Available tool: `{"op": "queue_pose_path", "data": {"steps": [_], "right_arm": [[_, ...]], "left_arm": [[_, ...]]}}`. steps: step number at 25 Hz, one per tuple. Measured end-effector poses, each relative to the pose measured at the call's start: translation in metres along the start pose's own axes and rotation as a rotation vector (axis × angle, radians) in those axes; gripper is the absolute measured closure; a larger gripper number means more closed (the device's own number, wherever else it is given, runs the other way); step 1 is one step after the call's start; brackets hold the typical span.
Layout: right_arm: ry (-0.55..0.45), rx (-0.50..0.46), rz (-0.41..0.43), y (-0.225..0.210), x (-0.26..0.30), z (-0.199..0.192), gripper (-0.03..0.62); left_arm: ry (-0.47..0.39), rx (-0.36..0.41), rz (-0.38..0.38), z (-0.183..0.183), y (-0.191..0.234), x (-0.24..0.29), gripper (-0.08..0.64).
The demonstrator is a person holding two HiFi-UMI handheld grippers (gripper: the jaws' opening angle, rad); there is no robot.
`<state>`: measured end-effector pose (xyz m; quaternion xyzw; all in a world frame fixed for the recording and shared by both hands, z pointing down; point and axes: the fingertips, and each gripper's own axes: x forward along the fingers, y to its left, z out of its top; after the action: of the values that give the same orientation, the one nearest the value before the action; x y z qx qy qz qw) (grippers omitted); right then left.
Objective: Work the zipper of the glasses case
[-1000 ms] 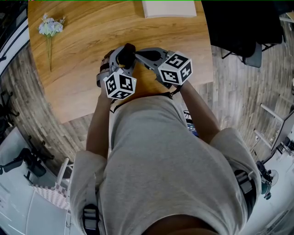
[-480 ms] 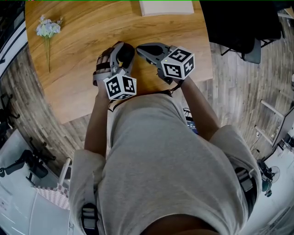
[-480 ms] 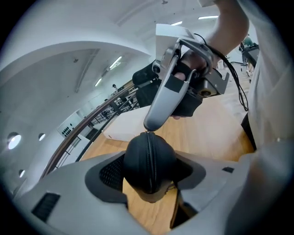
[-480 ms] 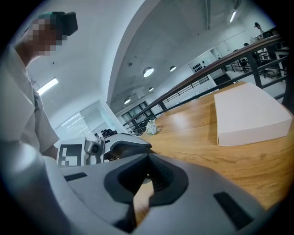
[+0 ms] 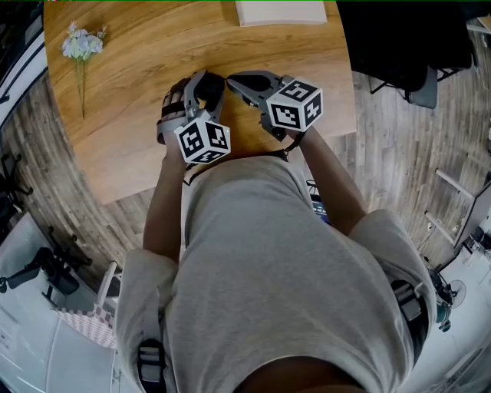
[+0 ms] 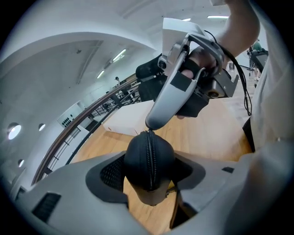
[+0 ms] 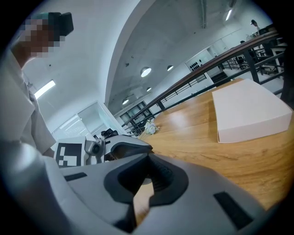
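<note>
A black glasses case (image 5: pixel 209 90) is clamped between the jaws of my left gripper (image 5: pixel 204 83) and held just above the wooden table (image 5: pixel 138 115). In the left gripper view the case (image 6: pixel 149 156) sticks out end-on with its zipper (image 6: pixel 150 151) running up the middle, and the left gripper (image 6: pixel 149 176) grips its sides. My right gripper (image 5: pixel 231 79) comes in from the right, shut. Its tips (image 6: pixel 154 123) pinch at the zipper's far end, where the pull sits, mostly hidden. The right gripper (image 7: pixel 146 158) shows its jaws together in its own view.
A flat white box (image 5: pixel 280 14) lies at the table's far edge, also in the right gripper view (image 7: pixel 248 110). A small bunch of pale flowers (image 5: pixel 83 46) lies at the far left. A black chair (image 5: pixel 406 46) stands right of the table.
The left gripper has rolled slightly with the case still in it. The right gripper's tips stay at the case's end.
</note>
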<state>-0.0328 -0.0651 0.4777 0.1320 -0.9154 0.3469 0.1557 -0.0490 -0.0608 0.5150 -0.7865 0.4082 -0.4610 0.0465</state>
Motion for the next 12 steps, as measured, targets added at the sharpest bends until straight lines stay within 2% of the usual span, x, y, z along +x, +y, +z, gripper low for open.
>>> {"op": "queue_pose_path", "data": {"steps": [7, 12], "right_arm": [[0.002, -0.048, 0.0, 0.01, -0.0033, 0.0028, 0.566], [-0.009, -0.048, -0.014, 0.0033, -0.0072, 0.0044, 0.566]], "left_arm": [[0.018, -0.024, -0.024, -0.0031, -0.0003, 0.0096, 0.285], [-0.038, -0.01, -0.011, 0.0027, -0.001, 0.0065, 0.285]]}}
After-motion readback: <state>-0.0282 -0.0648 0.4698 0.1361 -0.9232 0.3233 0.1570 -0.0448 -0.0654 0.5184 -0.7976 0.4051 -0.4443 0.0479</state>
